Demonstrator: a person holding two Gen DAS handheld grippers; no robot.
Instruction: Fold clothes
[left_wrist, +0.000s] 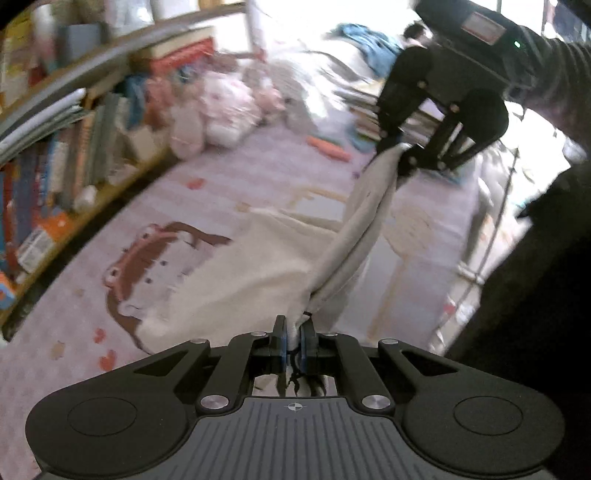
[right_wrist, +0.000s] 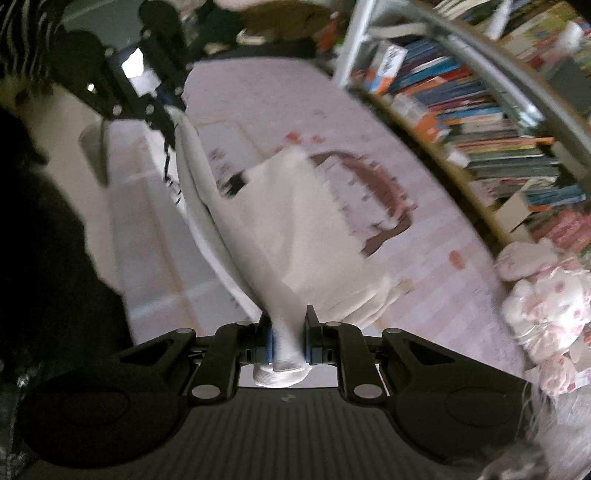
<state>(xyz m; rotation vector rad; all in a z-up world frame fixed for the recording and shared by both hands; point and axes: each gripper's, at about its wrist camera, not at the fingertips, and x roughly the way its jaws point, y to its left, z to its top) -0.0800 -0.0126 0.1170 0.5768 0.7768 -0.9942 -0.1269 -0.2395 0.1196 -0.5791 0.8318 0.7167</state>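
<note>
A cream-white garment hangs stretched between my two grippers above a pink patterned play mat. My left gripper is shut on one end of its edge. My right gripper shows at the upper right of the left wrist view, shut on the other end. In the right wrist view my right gripper is shut on the garment, whose taut edge runs up to my left gripper at the upper left. The body of the cloth sags toward the mat.
A low bookshelf full of books curves along the mat's side; it also shows in the right wrist view. Pink plush toys lie by the shelf. A blue cloth lies far back. A dark shape, likely the person, fills one side.
</note>
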